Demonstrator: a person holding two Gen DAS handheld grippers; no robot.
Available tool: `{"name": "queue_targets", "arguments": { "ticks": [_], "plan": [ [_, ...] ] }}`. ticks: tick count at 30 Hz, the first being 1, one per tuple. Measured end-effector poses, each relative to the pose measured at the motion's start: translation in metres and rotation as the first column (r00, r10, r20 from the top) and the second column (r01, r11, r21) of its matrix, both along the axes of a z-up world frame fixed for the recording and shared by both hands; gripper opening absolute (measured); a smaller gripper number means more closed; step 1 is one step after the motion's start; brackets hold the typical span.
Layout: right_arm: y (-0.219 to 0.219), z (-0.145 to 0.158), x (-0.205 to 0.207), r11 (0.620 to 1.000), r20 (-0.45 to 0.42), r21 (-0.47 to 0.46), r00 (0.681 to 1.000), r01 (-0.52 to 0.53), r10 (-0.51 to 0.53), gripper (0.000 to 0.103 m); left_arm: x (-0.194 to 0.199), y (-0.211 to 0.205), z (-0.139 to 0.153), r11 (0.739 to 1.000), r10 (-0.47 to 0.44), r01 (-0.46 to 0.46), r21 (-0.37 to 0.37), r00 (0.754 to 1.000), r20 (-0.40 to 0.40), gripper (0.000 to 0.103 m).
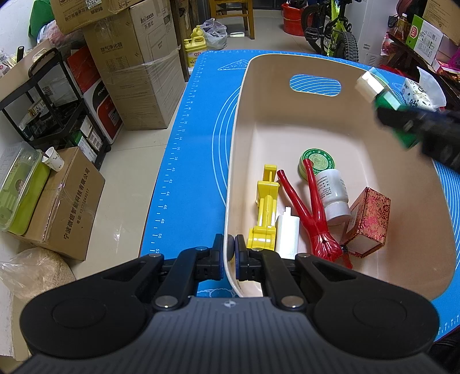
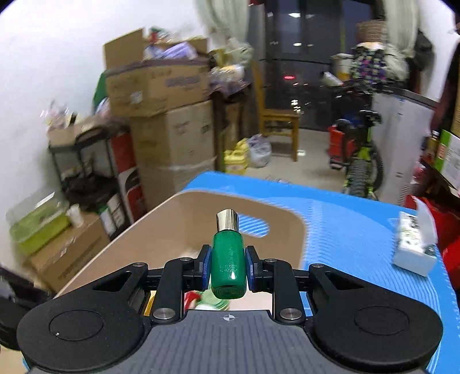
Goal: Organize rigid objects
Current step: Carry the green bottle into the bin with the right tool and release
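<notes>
A beige plastic bin (image 1: 241, 120) stands on the blue mat (image 1: 195, 143). My left gripper (image 1: 229, 248) is shut on the bin's near left rim. Inside lie a yellow clip (image 1: 266, 210), a white plug (image 1: 287, 234), a red hand-shaped scratcher (image 1: 310, 207), a green tin (image 1: 316, 161), a white bottle (image 1: 333, 198) and a red patterned box (image 1: 369, 218). My right gripper (image 2: 228, 263) is shut on a green bottle (image 2: 228, 259) with a silver cap, held above the bin (image 2: 201, 213). In the left wrist view the green bottle (image 1: 385, 97) shows blurred over the bin's right rim.
A white tissue box (image 2: 414, 244) sits on the mat at the right. Cardboard boxes (image 1: 138, 66), a black shelf (image 1: 54, 97) and a box with a green container (image 1: 63, 201) crowd the floor on the left. A bicycle (image 1: 333, 28) and a wooden chair (image 1: 235, 14) stand beyond the table.
</notes>
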State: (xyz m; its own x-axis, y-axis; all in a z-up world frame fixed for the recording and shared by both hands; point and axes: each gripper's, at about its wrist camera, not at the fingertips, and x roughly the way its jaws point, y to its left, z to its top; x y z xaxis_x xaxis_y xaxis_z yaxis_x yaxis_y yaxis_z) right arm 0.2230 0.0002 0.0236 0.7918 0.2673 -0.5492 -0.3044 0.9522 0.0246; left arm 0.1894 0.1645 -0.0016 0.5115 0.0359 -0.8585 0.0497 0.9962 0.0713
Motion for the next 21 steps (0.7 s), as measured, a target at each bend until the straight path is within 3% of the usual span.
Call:
{"name": "queue_targets", "arguments": {
  "ticks": [7,11,16,21],
  "plan": [
    [0.032,-0.029,0.0,0.995,-0.131,-0.079,0.99,-0.059,0.048,0.033,0.0,0.0,0.0,1.0,0.0,0.0,0.0,1.0,0.0,0.009],
    [0.04,-0.045,0.007,0.99,-0.247,-0.096,0.966,-0.102,0.075,0.034,0.0,0.0,0.001,1.0,0.0,0.0,0.002,1.0,0.001,0.009],
    [0.043,-0.047,0.011,0.987,-0.29,-0.116,0.954,-0.11,0.072,0.033,0.002,0.0,0.001,1.0,-0.001,0.001,0.003,1.0,0.002,0.009],
    [0.03,-0.036,0.008,0.991,-0.256,-0.071,0.962,-0.115,0.094,0.056,0.002,-0.003,0.002,1.0,-0.001,0.001,0.005,1.0,0.002,0.009]
  ]
}}
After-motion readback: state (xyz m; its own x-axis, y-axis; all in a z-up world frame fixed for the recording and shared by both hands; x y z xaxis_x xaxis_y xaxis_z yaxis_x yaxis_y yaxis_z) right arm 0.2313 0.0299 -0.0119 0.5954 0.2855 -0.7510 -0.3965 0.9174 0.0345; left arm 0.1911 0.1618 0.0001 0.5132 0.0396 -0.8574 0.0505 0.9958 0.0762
